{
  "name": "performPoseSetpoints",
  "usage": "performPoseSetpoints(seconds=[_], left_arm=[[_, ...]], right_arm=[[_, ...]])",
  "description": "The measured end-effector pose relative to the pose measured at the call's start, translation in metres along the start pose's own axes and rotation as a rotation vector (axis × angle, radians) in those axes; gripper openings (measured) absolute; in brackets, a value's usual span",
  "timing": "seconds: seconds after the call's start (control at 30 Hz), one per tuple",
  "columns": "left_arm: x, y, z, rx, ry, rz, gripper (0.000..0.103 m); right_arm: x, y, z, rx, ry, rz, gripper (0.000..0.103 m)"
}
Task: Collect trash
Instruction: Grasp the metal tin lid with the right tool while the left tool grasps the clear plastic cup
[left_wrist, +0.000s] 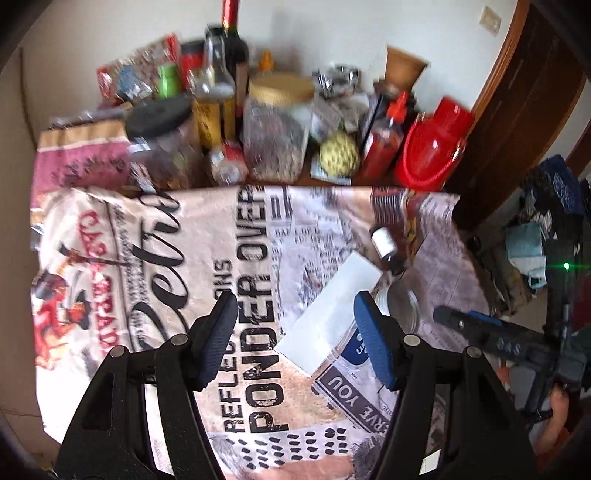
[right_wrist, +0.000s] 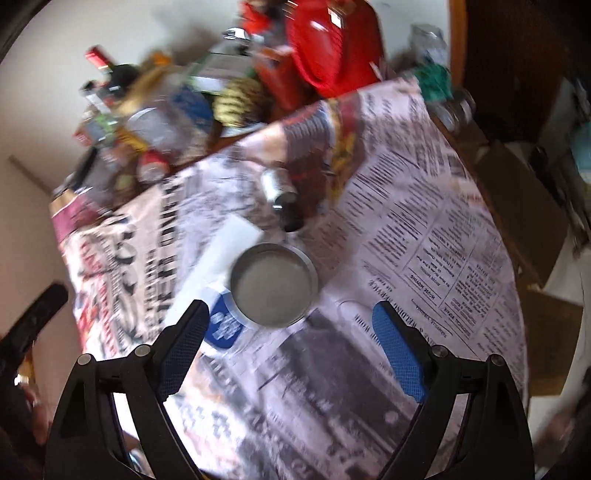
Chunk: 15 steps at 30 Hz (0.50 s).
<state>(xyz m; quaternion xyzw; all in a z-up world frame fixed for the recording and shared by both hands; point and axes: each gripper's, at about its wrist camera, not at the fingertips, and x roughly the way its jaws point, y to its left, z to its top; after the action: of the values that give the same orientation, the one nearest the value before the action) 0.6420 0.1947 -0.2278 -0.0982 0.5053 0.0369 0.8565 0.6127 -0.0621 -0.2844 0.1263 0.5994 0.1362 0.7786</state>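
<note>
From over the left hand-held gripper (left_wrist: 295, 343) the back row of the table (left_wrist: 332, 181) is clear: a red jug (left_wrist: 436, 147), a sauce bottle (left_wrist: 384, 147) and a gold-lidded jar (left_wrist: 277, 129). The right hand-held gripper's (right_wrist: 291, 354) own view blurs those but looks straight into an empty tin can (right_wrist: 273, 284), standing on the newspaper-print tablecloth (right_wrist: 424, 229) beside a white card (right_wrist: 218, 258), a small dark bottle (right_wrist: 280, 199) lying just behind. Both grippers tilt steeply down, jaws spread and holding nothing. The right gripper hovers just short of the can, and its body also shows at the left view's edge (left_wrist: 491, 332).
</note>
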Motion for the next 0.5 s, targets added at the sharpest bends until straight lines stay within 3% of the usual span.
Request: performPoseSetpoints(seconds=[0.03, 0.1, 0.23, 0.33, 0.5], left_arm=[[0.010, 0.000, -0.002, 0.001, 0.021, -0.014, 0.065], [0.024, -0.001, -0.006, 0.002, 0.056, -0.039, 0.064], [0.048, -0.007, -0.014, 0.014, 0.115, -0.089, 0.062], [0.063, -0.015, -0.019, 0.047, 0.149, -0.104, 0.056], [0.083, -0.021, -0.022, 0.072, 0.193, -0.134, 0.041]], right_arm=[[0.008, -0.006, 0.001, 0.016, 0.008, -0.005, 0.073], [0.020, -0.011, 0.002, 0.027, 0.037, 0.000, 0.054], [0.036, -0.016, 0.001, 0.024, 0.065, 0.041, 0.044], [0.044, -0.013, 0.000, 0.001, 0.058, 0.030, 0.024], [0.052, -0.008, -0.001, -0.026, 0.022, -0.016, 0.019]])
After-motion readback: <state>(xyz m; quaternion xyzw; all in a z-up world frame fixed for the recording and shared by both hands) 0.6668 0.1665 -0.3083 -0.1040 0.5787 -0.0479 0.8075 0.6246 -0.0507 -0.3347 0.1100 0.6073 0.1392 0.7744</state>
